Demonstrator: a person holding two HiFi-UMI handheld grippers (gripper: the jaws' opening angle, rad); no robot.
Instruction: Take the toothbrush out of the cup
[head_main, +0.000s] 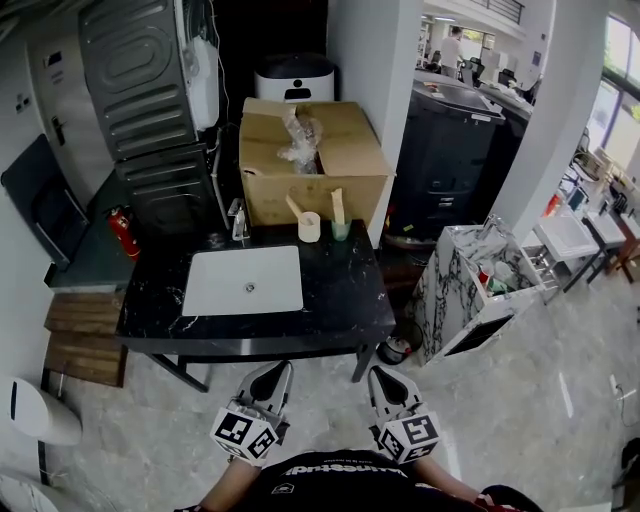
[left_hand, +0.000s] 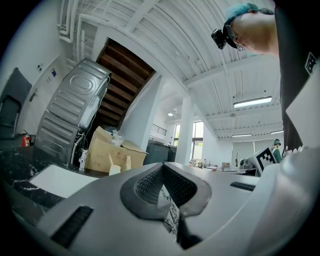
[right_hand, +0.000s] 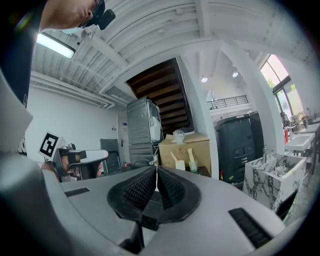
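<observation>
Toothbrush, a pale stick leaning to the left, stands in the cream cup at the far edge of the black desk. A second toothbrush stands straighter in the green cup just beside it on the right, and I cannot tell which of the two the task means. Both cups sit close in front of the cardboard box and behind the white basin. That keeps them off the working surface and leaves the handles poking free above the rims, which I judge makes for an easy pinch from the front. My left fingers and right fingers hang side by side near my body, short of the desk's near edge and well apart from the cups. Each pair is pressed together with nothing between its ribbed pads, as both gripper views show, since there is nothing to hold yet. They point roughly level toward the cups, so the removal has not begun. I judge the reach across the basin comes first, with one pair spreading before it meets a handle.
</observation>
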